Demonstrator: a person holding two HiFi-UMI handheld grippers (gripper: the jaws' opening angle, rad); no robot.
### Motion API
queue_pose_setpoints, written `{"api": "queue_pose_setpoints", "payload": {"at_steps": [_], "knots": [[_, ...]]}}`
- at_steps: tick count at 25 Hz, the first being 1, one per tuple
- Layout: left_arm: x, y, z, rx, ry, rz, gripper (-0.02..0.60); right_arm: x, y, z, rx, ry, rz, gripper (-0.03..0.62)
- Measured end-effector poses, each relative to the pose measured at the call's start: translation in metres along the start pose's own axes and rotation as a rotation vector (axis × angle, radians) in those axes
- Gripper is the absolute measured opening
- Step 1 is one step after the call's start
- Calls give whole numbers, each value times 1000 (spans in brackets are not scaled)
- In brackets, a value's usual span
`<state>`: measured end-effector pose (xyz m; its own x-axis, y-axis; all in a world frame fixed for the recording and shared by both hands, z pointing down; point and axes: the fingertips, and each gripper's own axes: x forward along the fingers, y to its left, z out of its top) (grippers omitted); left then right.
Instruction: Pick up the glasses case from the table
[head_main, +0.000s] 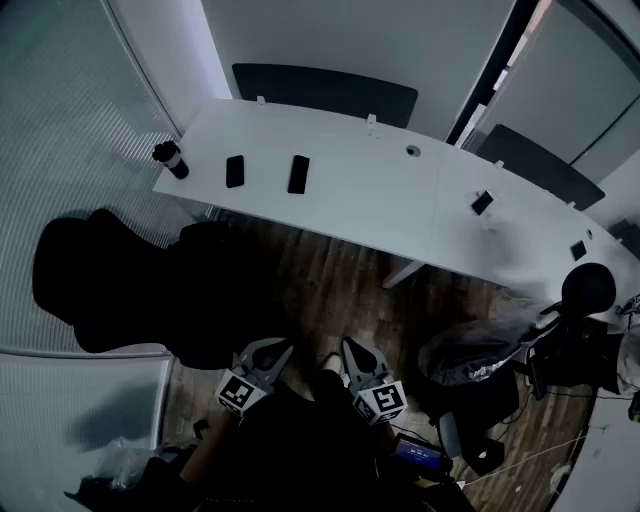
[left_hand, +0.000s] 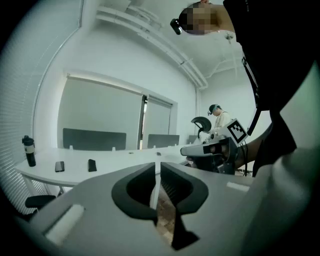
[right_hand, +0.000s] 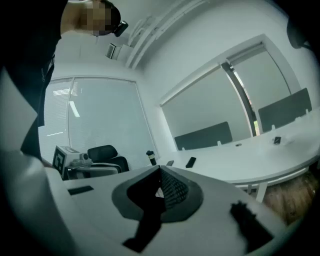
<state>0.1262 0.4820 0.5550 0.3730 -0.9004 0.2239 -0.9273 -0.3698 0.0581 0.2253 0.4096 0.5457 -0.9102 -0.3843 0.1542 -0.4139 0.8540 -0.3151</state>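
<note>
Two dark flat objects lie side by side on the left part of the long white table (head_main: 380, 205). The thicker, longer one looks like the glasses case (head_main: 298, 173) (left_hand: 92, 165) (right_hand: 190, 162); the thinner one (head_main: 235, 170) looks like a phone. Both grippers hang low over the wooden floor, well short of the table. My left gripper (head_main: 272, 350) (left_hand: 157, 169) has its jaws together with nothing between them. My right gripper (head_main: 351, 348) (right_hand: 159, 172) is shut and empty too. Each gripper shows in the other's view.
A black bottle (head_main: 171, 158) stands at the table's left end. A black office chair (head_main: 110, 285) sits left of me. Small dark items (head_main: 482, 202) lie further right on the table. A bin with a plastic bag (head_main: 470, 360) stands at the right. Another person (left_hand: 219, 117) stands beyond.
</note>
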Motion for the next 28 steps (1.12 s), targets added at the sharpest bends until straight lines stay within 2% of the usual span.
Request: {"api": "queue_pose_setpoints", "payload": {"at_steps": [3,6,11,14,20,24,28], "knots": [[23,13,-5,-21,36,40,38,8,-42,9,7,-4,-49,8],[32,19,-14,-46,72,56,38,8,-62,7,35,-2,-73,8],[70,31,-11,-66,66,45,38,20,-102,2,27,38,-83,8],[91,49,-13,-67,89,39,37,40,-115,2,47,64,-87,8],[150,109,-11,-119,120,-1,33,100,-135,33,25,98,-74,8],[188,158,5,-110,92,-50,32,151,-157,66,-15,88,-78,8],[212,216,4,-103,60,-54,32,210,-176,79,-44,84,-83,8]]}}
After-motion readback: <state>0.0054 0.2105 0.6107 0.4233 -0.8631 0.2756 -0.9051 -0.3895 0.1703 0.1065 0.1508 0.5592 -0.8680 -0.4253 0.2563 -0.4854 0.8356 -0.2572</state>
